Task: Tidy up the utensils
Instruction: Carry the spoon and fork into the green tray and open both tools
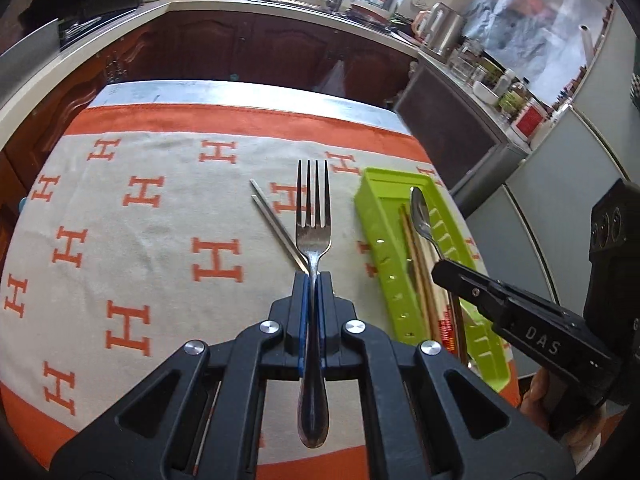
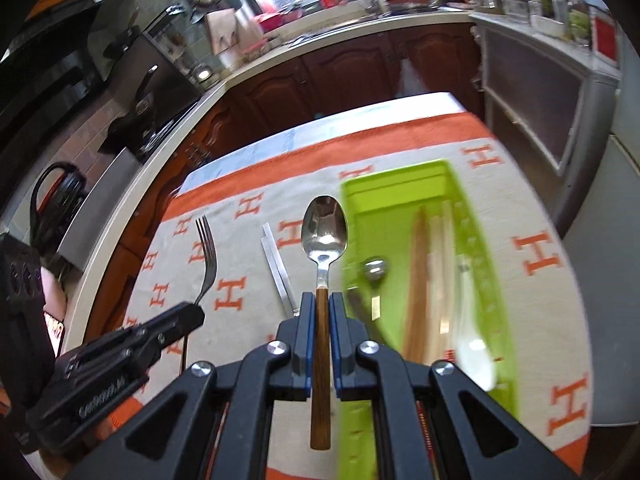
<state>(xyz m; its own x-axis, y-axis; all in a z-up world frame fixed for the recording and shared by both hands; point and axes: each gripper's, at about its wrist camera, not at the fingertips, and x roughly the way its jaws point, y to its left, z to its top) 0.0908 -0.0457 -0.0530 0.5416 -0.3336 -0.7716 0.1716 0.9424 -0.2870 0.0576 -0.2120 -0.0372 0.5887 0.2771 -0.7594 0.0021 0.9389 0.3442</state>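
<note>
The right tongs (image 1: 442, 270) have white letters "DAS" on their black side. The cloth (image 1: 160, 240) on the desk is covered with big orange "H" letters, all around the green tray (image 1: 384, 248).

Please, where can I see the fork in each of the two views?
Left wrist: the fork is at the centre, tines pointing up, clamped in the left gripper.
Right wrist: the fork is at the left, sticking out of that gripper.
Shared landmark: the green tray.
</note>
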